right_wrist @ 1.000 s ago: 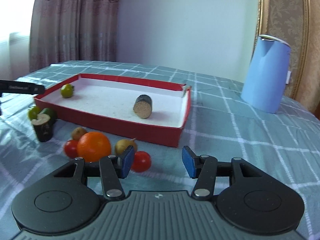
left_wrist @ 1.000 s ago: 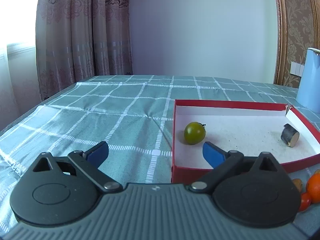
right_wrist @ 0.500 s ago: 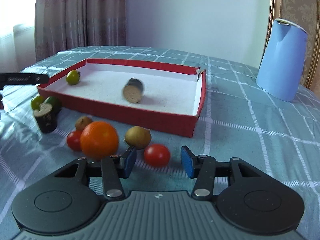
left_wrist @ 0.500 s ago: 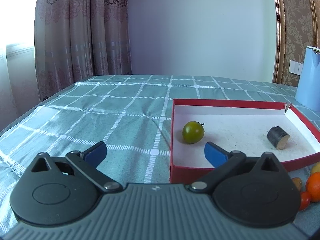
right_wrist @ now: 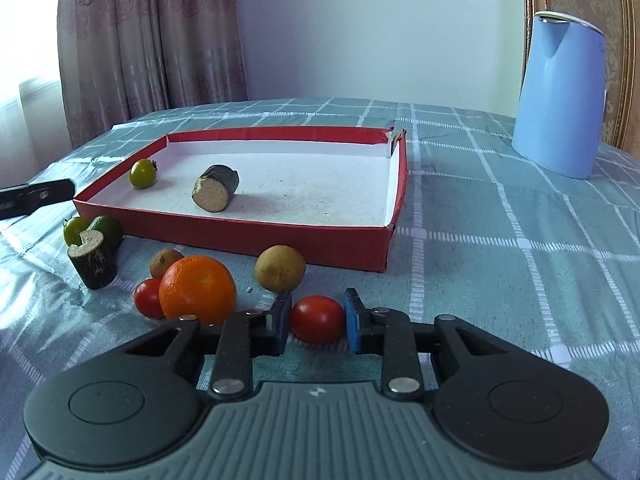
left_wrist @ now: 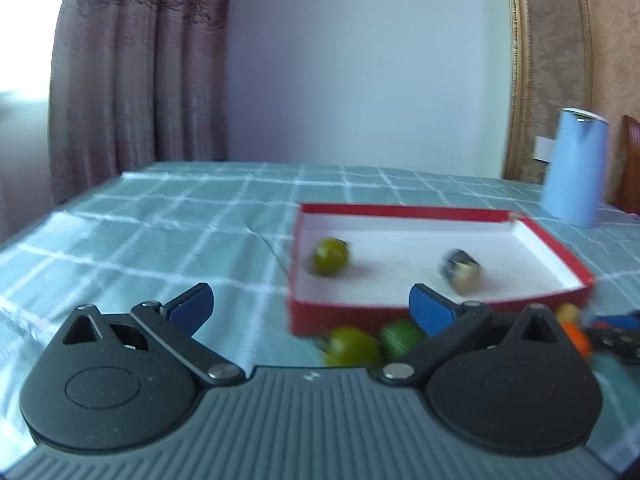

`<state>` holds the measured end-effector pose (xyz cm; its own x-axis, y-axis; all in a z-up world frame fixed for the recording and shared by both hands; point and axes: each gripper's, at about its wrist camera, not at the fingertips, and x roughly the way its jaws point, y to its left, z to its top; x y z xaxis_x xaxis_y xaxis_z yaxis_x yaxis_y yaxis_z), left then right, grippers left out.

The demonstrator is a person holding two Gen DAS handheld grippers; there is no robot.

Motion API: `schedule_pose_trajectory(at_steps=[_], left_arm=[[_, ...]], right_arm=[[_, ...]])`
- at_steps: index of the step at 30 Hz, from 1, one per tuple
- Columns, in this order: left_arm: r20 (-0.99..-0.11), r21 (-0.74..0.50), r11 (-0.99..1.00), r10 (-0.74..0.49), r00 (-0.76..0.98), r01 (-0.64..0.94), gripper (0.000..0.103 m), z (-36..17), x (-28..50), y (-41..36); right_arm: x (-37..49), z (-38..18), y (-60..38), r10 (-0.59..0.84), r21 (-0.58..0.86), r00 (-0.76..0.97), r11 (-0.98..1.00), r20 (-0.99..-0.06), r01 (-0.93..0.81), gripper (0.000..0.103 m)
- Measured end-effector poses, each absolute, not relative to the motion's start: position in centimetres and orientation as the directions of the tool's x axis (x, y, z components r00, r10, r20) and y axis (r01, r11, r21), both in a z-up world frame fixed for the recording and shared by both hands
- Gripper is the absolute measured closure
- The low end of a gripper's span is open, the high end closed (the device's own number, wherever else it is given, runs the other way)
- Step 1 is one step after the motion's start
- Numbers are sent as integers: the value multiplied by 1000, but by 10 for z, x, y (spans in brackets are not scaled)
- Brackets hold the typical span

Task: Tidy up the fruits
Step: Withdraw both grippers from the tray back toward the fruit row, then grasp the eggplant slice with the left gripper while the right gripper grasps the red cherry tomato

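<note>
A red box (right_wrist: 352,244) with a white floor holds a green tomato (right_wrist: 143,173) and a dark cut cylinder (right_wrist: 216,193). In front of it lie an orange (right_wrist: 197,290), two red tomatoes, two brown fruits (right_wrist: 279,268), a green tomato (right_wrist: 75,230), a green fruit (right_wrist: 107,230) and a dark stub (right_wrist: 93,259). My right gripper (right_wrist: 316,320) has its blue pads on both sides of one red tomato (right_wrist: 317,318), which rests on the cloth. My left gripper (left_wrist: 310,306) is open and empty, left of the box (left_wrist: 440,216); this view is blurred.
A blue kettle (right_wrist: 560,96) stands at the back right of the table. The table has a teal checked cloth (right_wrist: 520,264). Curtains (right_wrist: 148,40) hang at the back left. The left gripper's tip (right_wrist: 36,196) shows at the left edge of the right wrist view.
My right gripper moved forward and narrowed around the red tomato. My left gripper drew back and turned, so green fruits in front of the box came into its view.
</note>
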<state>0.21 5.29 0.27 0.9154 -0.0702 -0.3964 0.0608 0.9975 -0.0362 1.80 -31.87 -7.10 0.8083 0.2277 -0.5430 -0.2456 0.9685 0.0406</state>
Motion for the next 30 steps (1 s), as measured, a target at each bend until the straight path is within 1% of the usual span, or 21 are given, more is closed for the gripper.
schedule_pose_trajectory(at_steps=[2, 5, 8, 10, 12, 13, 14, 16, 17, 18, 20, 22, 23, 24, 26, 28, 30], left_arm=[[-430, -8, 998, -53, 901, 55, 0, 1, -4, 42], [-468, -8, 995, -95, 879, 103, 0, -2, -11, 27], [-517, 2, 992, -104, 850, 123, 0, -6, -12, 10], [-531, 5, 991, -114, 839, 137, 0, -8, -12, 1], [-535, 15, 992, -99, 839, 127, 3, -11, -10, -4], [-539, 23, 993, -88, 838, 119, 9, -12, -9, -7], [-548, 26, 992, -88, 832, 123, 18, -13, -7, -8], [-580, 17, 991, -97, 809, 131, 23, -18, -3, -9], [-590, 12, 992, -97, 802, 129, 30, -20, -1, -9], [-596, 8, 991, -101, 796, 131, 35, -22, 0, -8], [-594, -2, 991, -108, 797, 133, 37, -22, 0, -6], [-593, -7, 990, -120, 796, 144, 37, -21, 0, -7], [-595, -6, 989, -121, 795, 146, 39, -21, 1, -7], [-595, -5, 989, -122, 795, 148, 42, -21, 1, -8], [-589, 3, 988, -126, 799, 157, 60, -21, 1, -11], [-587, 0, 986, -137, 798, 169, 69, -21, 2, -13], [-583, 12, 985, -132, 802, 171, 70, -21, 2, -15]], right_arm=[[18, -71, -319, 228, 41, 808, 968, -543, -246, 76], [18, -71, -319, 227, 40, 808, 969, -543, -246, 76], [18, -71, -317, 222, 30, 809, 969, -544, -245, 76], [18, -71, -317, 220, 26, 810, 969, -544, -245, 76], [17, -71, -317, 221, 28, 810, 969, -543, -246, 76], [17, -71, -317, 220, 27, 810, 969, -544, -246, 76], [17, -71, -316, 220, 27, 810, 969, -544, -245, 76], [18, -71, -317, 220, 26, 810, 969, -544, -245, 76], [18, -71, -317, 221, 27, 810, 969, -543, -245, 76], [18, -71, -317, 221, 27, 810, 969, -543, -246, 76], [18, -71, -316, 220, 26, 810, 969, -544, -245, 76], [18, -71, -317, 220, 27, 810, 969, -543, -246, 76], [18, -71, -317, 220, 26, 810, 969, -543, -246, 76], [18, -71, -317, 220, 26, 810, 969, -543, -246, 76], [18, -71, -316, 220, 26, 810, 969, -543, -246, 76], [18, -71, -316, 219, 24, 810, 969, -543, -246, 76], [18, -72, -316, 219, 23, 811, 969, -543, -246, 76]])
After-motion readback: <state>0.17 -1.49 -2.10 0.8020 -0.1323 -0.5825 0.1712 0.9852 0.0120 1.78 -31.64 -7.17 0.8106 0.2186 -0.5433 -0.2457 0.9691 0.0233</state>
